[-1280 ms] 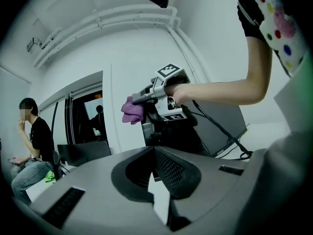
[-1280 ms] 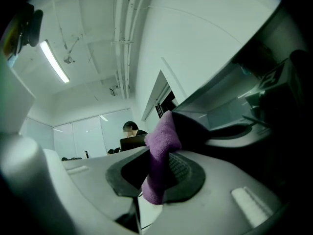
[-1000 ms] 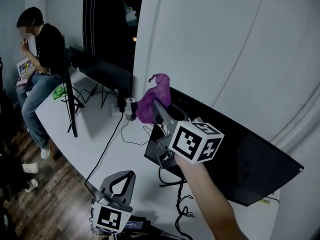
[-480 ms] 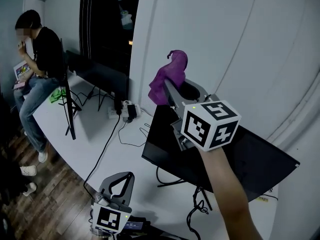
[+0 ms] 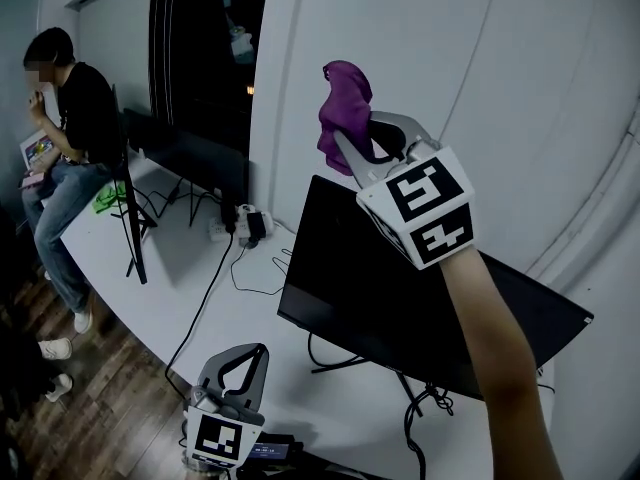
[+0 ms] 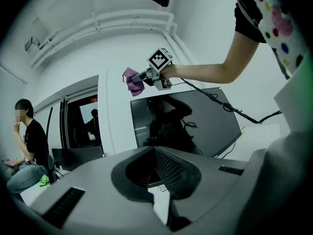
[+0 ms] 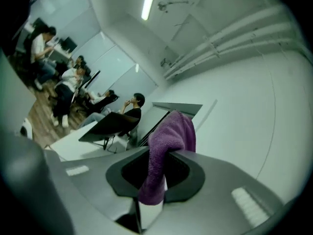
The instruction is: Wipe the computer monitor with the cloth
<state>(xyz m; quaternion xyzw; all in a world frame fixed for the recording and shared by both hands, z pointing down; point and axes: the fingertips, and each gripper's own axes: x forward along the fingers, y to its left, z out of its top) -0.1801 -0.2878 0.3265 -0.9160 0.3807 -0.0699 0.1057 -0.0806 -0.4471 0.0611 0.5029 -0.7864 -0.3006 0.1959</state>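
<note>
At the far left a person (image 5: 70,118) sits on the edge of a long white counter (image 5: 180,278), well apart from the work. Low in the head view, the left tool (image 5: 245,360) is held near the counter's front edge with its tips pointing up; its own view shows the two jaws pressed together with nothing between them (image 6: 155,153). Right of it, the right tool (image 5: 352,150) is raised high on an outstretched arm, pointing up and away toward the white wall. Its jaws are clamped on a purple cloth (image 5: 345,108), which is bunched into a long lump standing roughly upright, one end poking above the tips and the other hanging down between the jaws (image 7: 166,146). The cloth sits just above the upper left corner of the computer monitor (image 5: 400,298), apparently clear of the screen. The monitor stands upright on the counter, its dark screen facing the wearer, its long side running from the centre toward the lower right.
</note>
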